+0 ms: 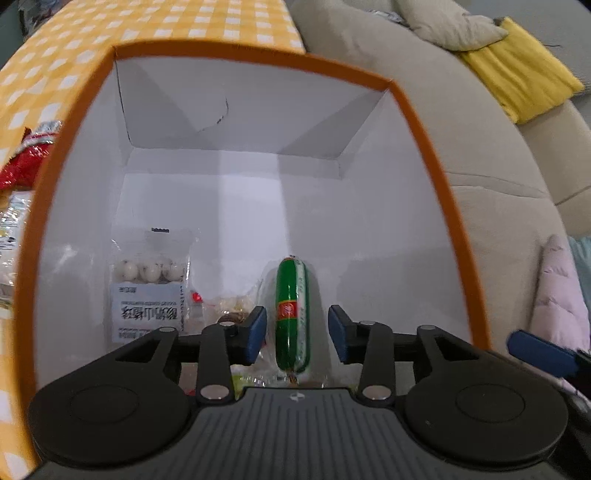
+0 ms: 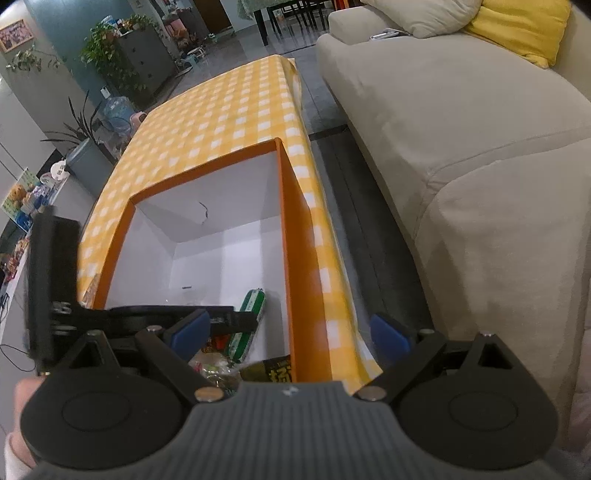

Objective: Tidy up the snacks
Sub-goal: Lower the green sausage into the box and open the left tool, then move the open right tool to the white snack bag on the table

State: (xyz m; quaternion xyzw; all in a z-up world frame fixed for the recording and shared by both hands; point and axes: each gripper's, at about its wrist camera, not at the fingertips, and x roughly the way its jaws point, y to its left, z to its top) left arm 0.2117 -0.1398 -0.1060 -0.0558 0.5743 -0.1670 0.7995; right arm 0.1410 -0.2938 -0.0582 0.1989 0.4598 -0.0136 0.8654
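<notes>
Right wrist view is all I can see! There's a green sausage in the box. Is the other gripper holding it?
Observer: No. The left gripper is open; the green sausage sits between its fingers with a gap on each side.
Operator: Is there anything else in the box that I can't see?
Observer: Yes, a clear packet of white balls lies left of the sausage, inside the box.
Operator: Any snacks outside it?
Observer: A red snack bag lies beyond the box's left wall, on the checked tablecloth.
</notes>
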